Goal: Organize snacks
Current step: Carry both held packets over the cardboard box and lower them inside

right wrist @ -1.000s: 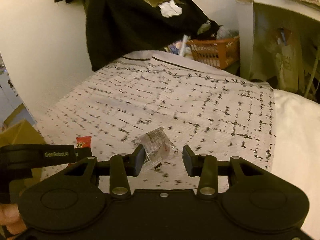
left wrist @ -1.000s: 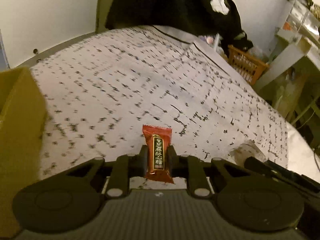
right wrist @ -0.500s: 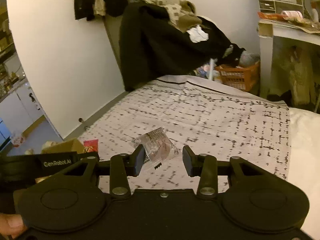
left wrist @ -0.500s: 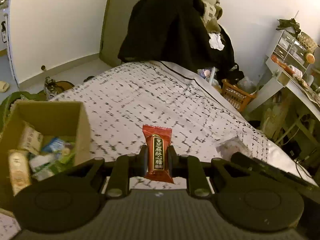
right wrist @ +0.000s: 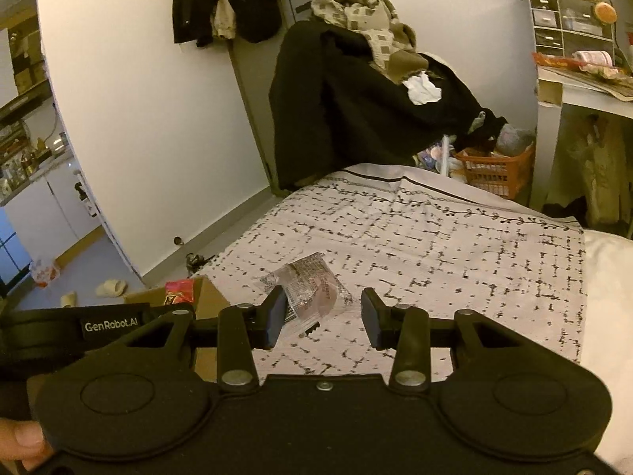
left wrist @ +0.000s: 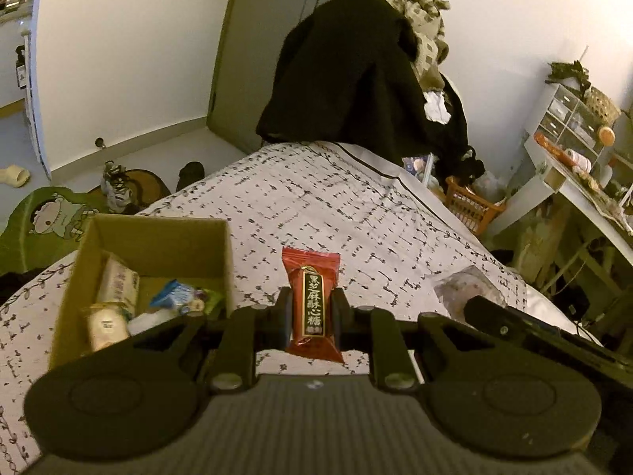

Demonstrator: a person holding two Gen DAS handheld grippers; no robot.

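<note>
Flanking the patterned bedspread (left wrist: 324,206) — cardboard box (left wrist: 158,237), orange basket (left wrist: 470,206).

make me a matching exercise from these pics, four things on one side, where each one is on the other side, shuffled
Things
1. red candy
2. clear packet
3. cardboard box
4. orange basket

Places
A. on the floor past the far end of the bed
B. at the tips of the right gripper
C. on the bed, with snacks inside
D. pinched upright in the left gripper

Pairs: 1-D, 2-B, 3-C, 4-A
</note>
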